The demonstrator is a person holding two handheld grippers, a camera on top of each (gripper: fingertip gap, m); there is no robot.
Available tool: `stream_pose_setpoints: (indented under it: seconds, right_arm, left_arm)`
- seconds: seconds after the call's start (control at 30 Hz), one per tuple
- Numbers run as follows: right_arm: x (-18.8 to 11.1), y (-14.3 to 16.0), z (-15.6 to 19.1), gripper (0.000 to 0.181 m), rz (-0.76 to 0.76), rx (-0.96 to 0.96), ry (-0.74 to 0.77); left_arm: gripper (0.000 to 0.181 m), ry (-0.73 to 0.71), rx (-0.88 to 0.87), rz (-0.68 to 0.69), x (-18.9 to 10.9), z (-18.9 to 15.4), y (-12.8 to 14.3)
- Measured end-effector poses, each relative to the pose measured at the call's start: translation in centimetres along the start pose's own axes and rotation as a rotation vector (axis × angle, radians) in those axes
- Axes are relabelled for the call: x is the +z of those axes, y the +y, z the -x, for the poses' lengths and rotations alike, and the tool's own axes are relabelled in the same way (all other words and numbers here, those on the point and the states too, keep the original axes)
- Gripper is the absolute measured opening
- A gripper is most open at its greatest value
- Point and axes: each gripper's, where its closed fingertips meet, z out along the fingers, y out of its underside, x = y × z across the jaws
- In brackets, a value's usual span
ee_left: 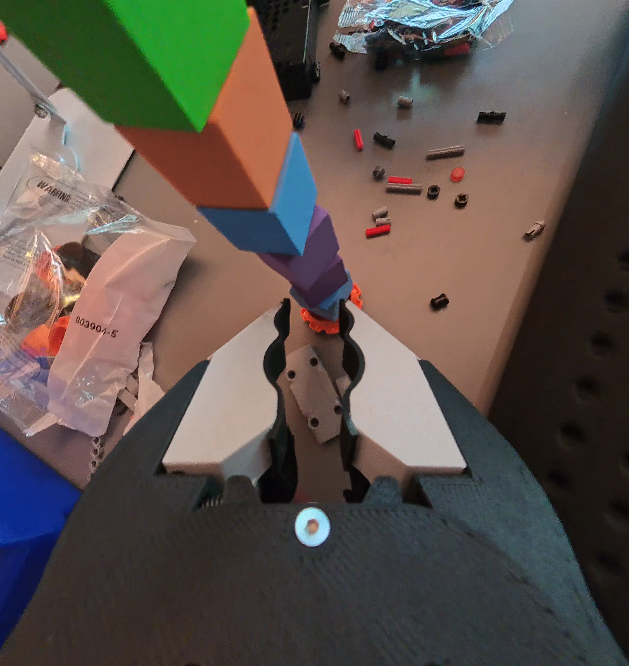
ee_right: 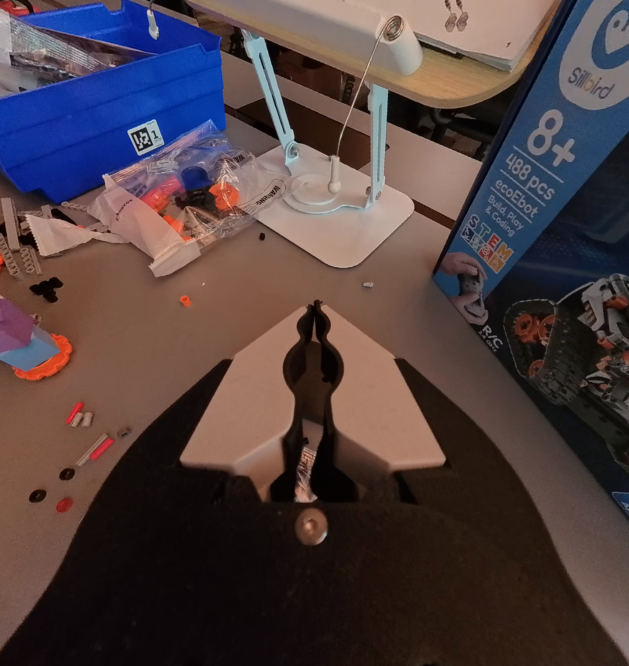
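Holding torn wrappers, blue bin (ee_right: 100, 119); clear bag (ee_right: 194, 187) holding orange parts.

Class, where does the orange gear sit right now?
Left wrist view: the orange gear lies on the table, just beyond the left gripper, under the blue block.

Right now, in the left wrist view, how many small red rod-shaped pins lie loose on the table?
3: one upright red pin farthest, one mid-scatter, one nearest. Others may be hidden.

On the table (ee_right: 306, 274) a stand (ee_right: 336, 223) sits behind the right claw (ee_right: 316, 306), a box (ee_right: 558, 252) to its right, a bag (ee_right: 183, 201) and bin (ee_right: 100, 119) to its left. A block tower (ee_left: 270, 201) rises on a gear (ee_left: 320, 322) before the left claw (ee_left: 315, 306).
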Motion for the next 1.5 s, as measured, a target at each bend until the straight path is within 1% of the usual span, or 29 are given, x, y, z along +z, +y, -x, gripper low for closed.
stream_pose_setpoints:
  seconds: [0.13, 0.4, 0.53, 0.67, 0.87, 1.1, 1.17, 1.23, 1.37, 1.5]
  right_arm:
    - [-0.3, -0.1, -0.2, 0.0, -0.008, 0.011, 0.002]
    - [-0.9, 0.0, -1.2, 0.0, -0.017, 0.052, 0.018]
    - [-1.8, -0.3, -2.2, 0.0, -0.05, 0.087, 0.036]
    - [-2.9, -0.8, -3.6, 0.0, -0.097, 0.127, 0.073]
    - [-4.4, -1.2, -5.3, 0.0, -0.158, 0.179, 0.119]
    - [-5.0, -1.0, -6.5, 0.001, -0.169, 0.191, 0.177]
    - [-5.1, -0.8, -7.3, 0.004, -0.173, 0.204, 0.207]
    - [-4.6, 0.0, -8.0, 0.009, -0.142, 0.206, 0.224]
    - [-2.8, 1.8, -8.0, 0.013, -0.048, 0.197, 0.214]
    - [-2.2, 1.9, -7.4, 0.013, -0.031, 0.175, 0.205]
  left_arm:
    - [0.025, 0.01, 0.02, 0.024, 0.5, -0.2, -0.7]
    - [0.024, 0.035, -0.002, 0.046, 1.4, -0.5, -2.6]
    - [0.027, 0.014, 0.015, 0.018, 1.3, -0.3, -3.6]
    - [0.03, -0.023, 0.003, -0.009, 1.0, 0.5, -3.7]
    - [0.038, -0.037, -0.017, -0.057, 0.5, 1.0, -4.3]
    - [0.041, -0.08, -0.012, -0.084, 1.0, 2.4, -5.8]
    - [0.041, -0.082, -0.029, -0.102, 1.2, 3.0, -6.4]
    - [0.041, -0.097, -0.032, -0.109, 1.4, 3.9, -6.9]
    - [0.042, -0.13, -0.011, -0.099, 2.8, 6.2, -8.6]
    - [0.043, -0.128, -0.017, -0.04, 6.5, 8.4, -10.4]
